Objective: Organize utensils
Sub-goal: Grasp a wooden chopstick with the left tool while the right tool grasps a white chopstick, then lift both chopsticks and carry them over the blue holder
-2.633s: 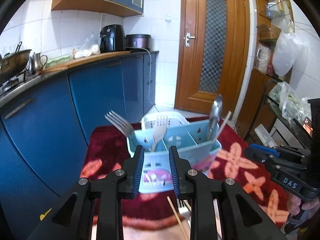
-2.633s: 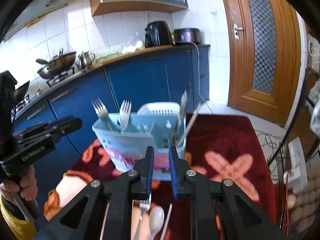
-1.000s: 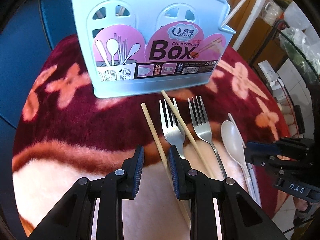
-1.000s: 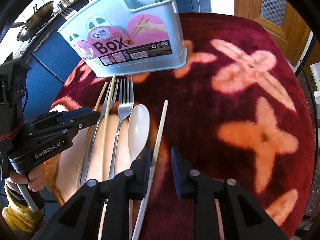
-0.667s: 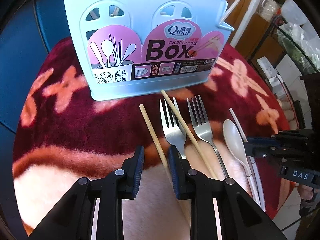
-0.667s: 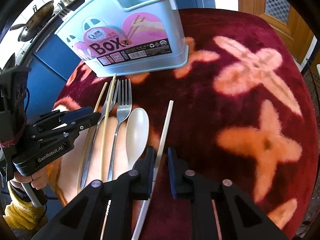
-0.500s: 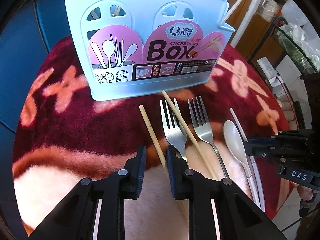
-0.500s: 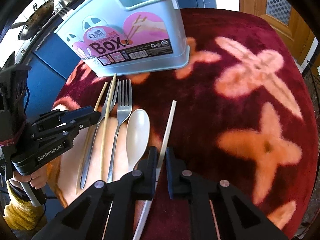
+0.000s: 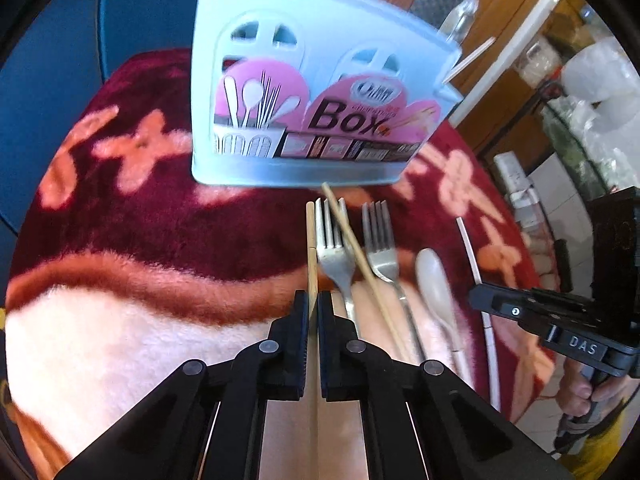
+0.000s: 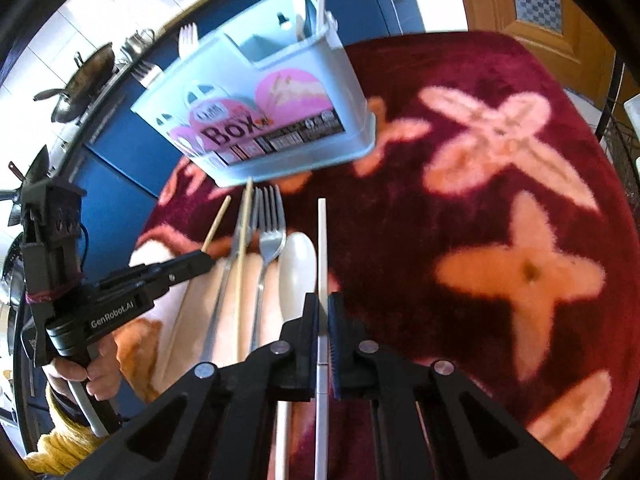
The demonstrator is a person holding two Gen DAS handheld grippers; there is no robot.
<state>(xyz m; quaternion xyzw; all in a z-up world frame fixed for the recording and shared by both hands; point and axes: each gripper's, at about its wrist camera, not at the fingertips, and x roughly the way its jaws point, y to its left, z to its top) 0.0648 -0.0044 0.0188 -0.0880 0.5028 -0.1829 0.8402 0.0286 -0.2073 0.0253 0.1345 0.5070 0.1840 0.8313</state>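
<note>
Forks, spoon, chopsticks before box on cloth.

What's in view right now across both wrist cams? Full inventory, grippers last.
utensil box: 1, light blue with pink label, standing at the far side of the cloth
forks on cloth: 2, steel, side by side in front of the box
spoon: 1, off-white, right of the forks
wooden chopsticks: 2, tan; one lies across the forks, one in the left gripper
white chopstick: 1, in the right gripper
forks in box: 2, steel, left compartment
tablecloth: 1, dark red with pink flowers
left gripper: black, shut on a wooden chopstick
right gripper: black, shut on the white chopstick
</note>
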